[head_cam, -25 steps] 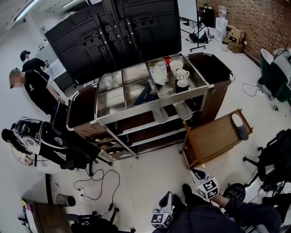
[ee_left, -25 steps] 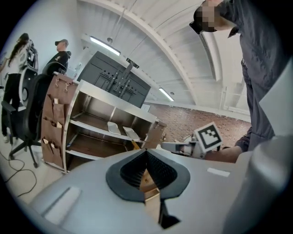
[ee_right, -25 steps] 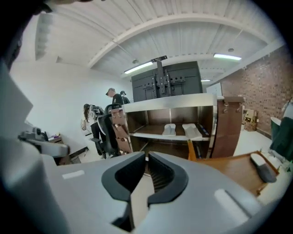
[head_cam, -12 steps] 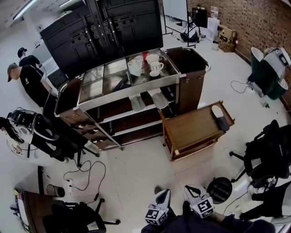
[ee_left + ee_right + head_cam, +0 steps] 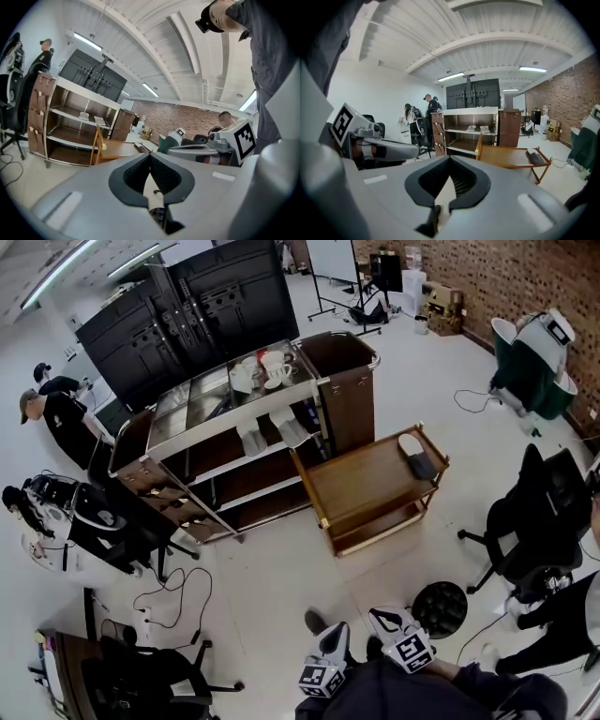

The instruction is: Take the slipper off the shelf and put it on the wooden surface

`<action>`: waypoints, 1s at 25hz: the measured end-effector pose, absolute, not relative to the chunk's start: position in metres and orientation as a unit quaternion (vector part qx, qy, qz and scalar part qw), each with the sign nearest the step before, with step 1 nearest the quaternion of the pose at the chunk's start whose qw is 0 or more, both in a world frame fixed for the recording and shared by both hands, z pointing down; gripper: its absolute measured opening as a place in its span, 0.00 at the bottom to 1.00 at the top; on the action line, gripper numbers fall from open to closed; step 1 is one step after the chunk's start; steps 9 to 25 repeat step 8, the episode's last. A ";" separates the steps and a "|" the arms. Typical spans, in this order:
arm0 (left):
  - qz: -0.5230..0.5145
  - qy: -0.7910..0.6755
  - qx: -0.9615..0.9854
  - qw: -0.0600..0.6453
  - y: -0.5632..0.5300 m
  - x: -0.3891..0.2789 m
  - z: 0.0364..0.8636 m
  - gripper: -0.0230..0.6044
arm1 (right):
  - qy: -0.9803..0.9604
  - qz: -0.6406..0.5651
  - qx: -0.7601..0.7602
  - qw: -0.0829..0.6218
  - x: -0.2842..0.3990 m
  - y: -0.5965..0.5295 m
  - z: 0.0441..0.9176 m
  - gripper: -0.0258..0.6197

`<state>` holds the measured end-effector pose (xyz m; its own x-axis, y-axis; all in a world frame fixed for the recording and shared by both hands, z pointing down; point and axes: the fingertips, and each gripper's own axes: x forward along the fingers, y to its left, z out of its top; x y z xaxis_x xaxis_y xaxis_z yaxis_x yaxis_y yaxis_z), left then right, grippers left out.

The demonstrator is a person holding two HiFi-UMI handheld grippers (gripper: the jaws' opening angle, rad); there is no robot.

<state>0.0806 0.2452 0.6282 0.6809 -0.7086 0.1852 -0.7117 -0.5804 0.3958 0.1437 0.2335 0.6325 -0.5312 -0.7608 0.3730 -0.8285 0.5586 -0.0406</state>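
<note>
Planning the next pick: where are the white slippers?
Head view, upper centre: the white slippers sit side by side on the steel cart's upper shelf, left of the wooden cart.

No legible text anywhere, perhaps through distance.

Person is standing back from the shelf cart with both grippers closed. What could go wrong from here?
1. The wooden cart stands partly in the path to the slippers on the shelf; walking or reaching past could bump it.
2. The left gripper and right gripper are both shut and must open before any grasp.
3. The black stool sits close to the feet, a possible trip hazard.
</note>
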 end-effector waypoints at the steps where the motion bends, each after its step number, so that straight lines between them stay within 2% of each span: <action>1: 0.002 -0.403 0.889 0.219 0.247 0.082 0.625 0.06 | -0.870 0.102 0.456 0.158 0.147 0.238 0.631 0.04; 8: 0.012 -0.391 0.899 0.194 0.273 0.106 0.622 0.06 | -0.867 0.092 0.469 0.140 0.180 0.254 0.625 0.04; 25: 0.012 -0.391 0.899 0.194 0.273 0.106 0.622 0.06 | -0.867 0.092 0.469 0.140 0.180 0.254 0.625 0.04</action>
